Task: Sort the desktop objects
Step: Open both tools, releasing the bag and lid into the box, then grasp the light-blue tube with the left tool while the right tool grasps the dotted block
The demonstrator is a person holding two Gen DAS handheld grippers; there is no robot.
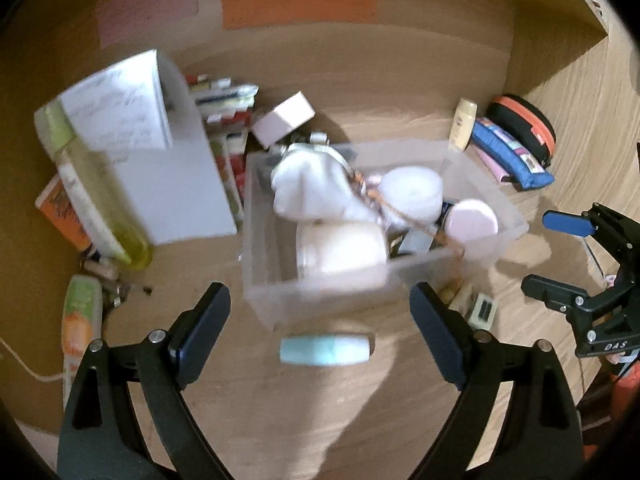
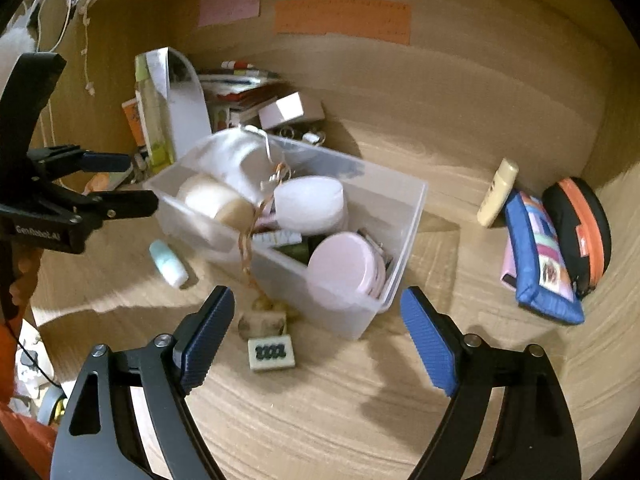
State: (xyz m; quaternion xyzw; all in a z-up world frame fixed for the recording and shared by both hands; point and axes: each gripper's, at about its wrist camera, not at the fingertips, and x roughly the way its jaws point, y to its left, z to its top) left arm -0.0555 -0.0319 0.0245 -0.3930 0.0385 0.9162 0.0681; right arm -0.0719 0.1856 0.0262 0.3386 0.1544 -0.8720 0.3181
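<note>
Both wrist cams look steeply down at the desk (image 1: 320, 420) from close range. Left one faces the bin (image 1: 340, 296) head-on, right one from its corner (image 2: 360, 320). Both catch the bin and back wall.

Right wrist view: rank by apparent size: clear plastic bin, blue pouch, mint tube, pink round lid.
1. clear plastic bin
2. blue pouch
3. pink round lid
4. mint tube

Fisheye stretch and differing distances make 2 versus 3 unsure.
</note>
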